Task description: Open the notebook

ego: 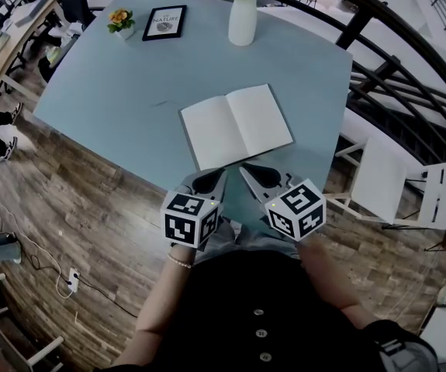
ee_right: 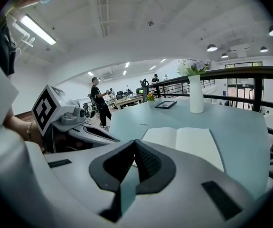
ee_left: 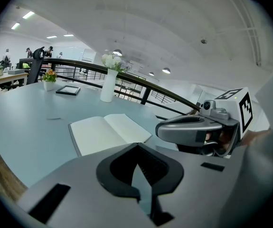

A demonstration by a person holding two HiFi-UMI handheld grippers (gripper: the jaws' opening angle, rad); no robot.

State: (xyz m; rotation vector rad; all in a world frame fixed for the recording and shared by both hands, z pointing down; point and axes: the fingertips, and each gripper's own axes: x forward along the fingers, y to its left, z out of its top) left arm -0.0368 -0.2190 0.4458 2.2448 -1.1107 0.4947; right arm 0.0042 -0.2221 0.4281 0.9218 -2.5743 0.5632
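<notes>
The blue bench (ego: 129, 91) carries the notebook (ego: 236, 126) toward its near edge, a little right of the middle. It already lies open and flat, with 2 blank pages spread either side of the spine, so the opening looks done and what remains is to leave it that way.

The left tongs (ego: 213, 177) and the right tongs (ego: 252, 173) hang side by side over the bench's near edge, just short of the notebook's near side. Each is pressed together with nothing between its tips, and neither touches the paper.

To finish well, lift both sets of tongs clear rather than sliding them forward, since a tip catching the near page edge could flip a leaf. If a page rises, press lightly beside the spine.
</notes>
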